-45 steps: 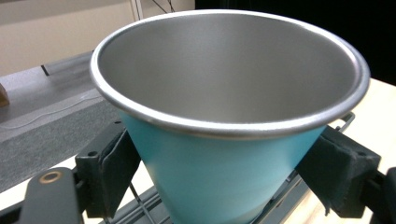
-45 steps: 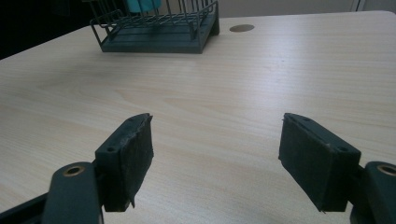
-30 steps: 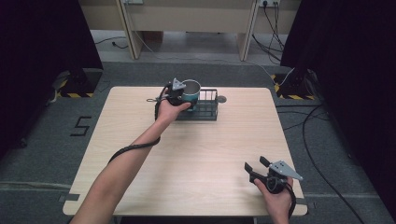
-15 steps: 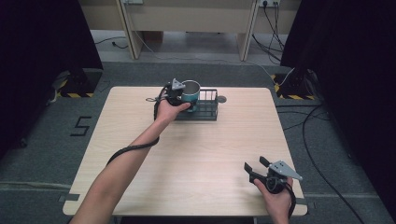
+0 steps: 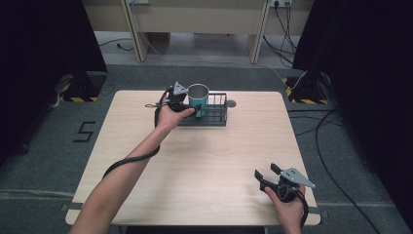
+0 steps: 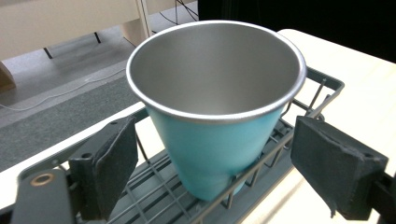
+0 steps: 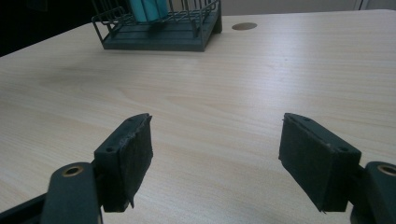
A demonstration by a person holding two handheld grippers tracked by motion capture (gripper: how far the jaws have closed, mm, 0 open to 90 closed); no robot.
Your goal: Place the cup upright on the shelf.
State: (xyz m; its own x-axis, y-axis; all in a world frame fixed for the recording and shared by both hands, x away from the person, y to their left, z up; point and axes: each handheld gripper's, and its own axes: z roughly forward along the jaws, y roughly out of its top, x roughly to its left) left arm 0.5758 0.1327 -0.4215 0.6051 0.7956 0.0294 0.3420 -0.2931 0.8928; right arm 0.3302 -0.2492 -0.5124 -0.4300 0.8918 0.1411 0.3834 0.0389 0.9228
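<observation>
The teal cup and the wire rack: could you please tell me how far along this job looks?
Done: the teal cup stands upright in the wire rack. In hand: the left tongs are open, pads either side of the cup, not touching. Left: probably only drawing them away. The right tongs are open above the table.

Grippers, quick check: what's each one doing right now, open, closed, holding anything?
Left gripper: open, jaws either side of the teal cup in the wire rack, not touching.
Right gripper: open, holding nothing, above the table.
</observation>
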